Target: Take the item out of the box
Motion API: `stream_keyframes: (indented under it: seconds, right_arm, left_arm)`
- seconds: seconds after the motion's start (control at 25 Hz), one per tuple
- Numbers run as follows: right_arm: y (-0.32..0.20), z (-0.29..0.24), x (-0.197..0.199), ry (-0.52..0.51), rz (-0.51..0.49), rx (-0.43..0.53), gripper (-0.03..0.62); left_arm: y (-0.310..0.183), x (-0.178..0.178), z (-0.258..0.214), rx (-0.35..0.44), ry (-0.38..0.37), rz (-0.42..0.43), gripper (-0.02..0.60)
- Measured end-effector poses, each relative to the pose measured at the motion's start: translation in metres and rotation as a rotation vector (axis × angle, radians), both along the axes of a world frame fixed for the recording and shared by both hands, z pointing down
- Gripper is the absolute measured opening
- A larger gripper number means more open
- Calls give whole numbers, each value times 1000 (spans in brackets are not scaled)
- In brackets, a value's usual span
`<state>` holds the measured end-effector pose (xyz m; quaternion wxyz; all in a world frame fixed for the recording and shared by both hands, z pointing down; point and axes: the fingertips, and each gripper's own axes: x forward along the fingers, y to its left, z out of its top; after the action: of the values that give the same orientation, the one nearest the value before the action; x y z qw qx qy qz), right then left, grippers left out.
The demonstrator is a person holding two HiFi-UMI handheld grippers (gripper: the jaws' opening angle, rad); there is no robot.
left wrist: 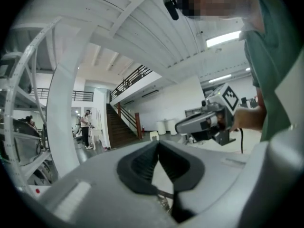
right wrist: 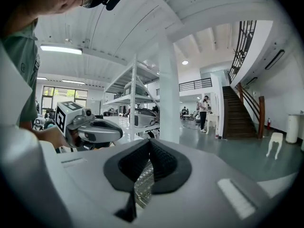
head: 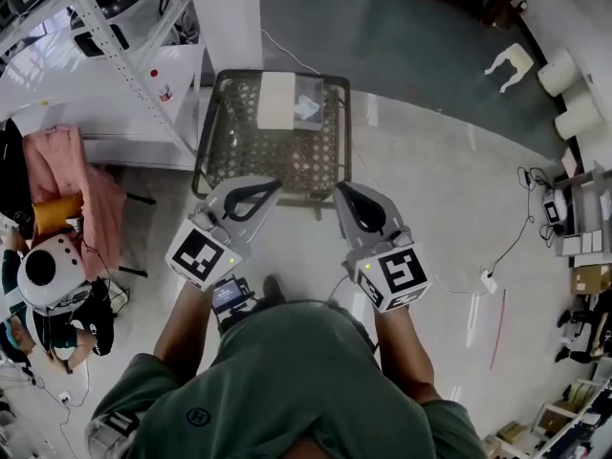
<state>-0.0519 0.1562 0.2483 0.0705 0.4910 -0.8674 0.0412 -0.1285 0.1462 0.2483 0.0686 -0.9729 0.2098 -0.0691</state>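
**Just short of the basket (head: 218, 142), both grippers closed on nothing**

Nearest is the person's green shirt (head: 287, 381), with both forearms held out level over a pale, glossy floor (head: 421, 189). The left gripper (head: 271, 187) has its jaws pressed together at the tips with nothing between them. The right gripper (head: 342, 192) is the same, closed and empty. Both tips sit near the basket's near rim, apart from it.

The basket is dark wire mesh with an open top. A flat white pack (head: 277, 99) lies inside against the far side. A clear bag (head: 309, 109) lies just beside it on the right.

To the left the space is crowded. A pink cloth (head: 67, 175) hangs there, and the slanted post of a white metal rack (head: 115, 55) comes down close to the basket's left edge. A white pillar (head: 228, 12) rises just behind the basket's far left corner.

To the right the pale floor lies open as far as a power strip (head: 489, 280) and its cable. Beyond the basket the floor turns dark grey (head: 382, 27), and a small white stool (head: 509, 65) stands well apart. A staircase (right wrist: 237, 113) climbs at the far wall.
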Motion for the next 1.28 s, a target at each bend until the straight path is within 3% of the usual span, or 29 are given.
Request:
stream_keyframes:
  seconds: [0.48, 0.76, 1.28]
  right_arm:
    - [-51, 5, 1, 21, 2, -15, 5]
    - [-97, 10, 28, -18, -101, -20, 5]
    - [-179, 26, 116, -58, -269, -30, 5]
  left_arm:
    - [-51, 3, 13, -33, 8, 16, 5]
    - [-88, 30, 17, -34, -26, -97, 5]
    - [-159, 122, 35, -68, -80, -250, 5]
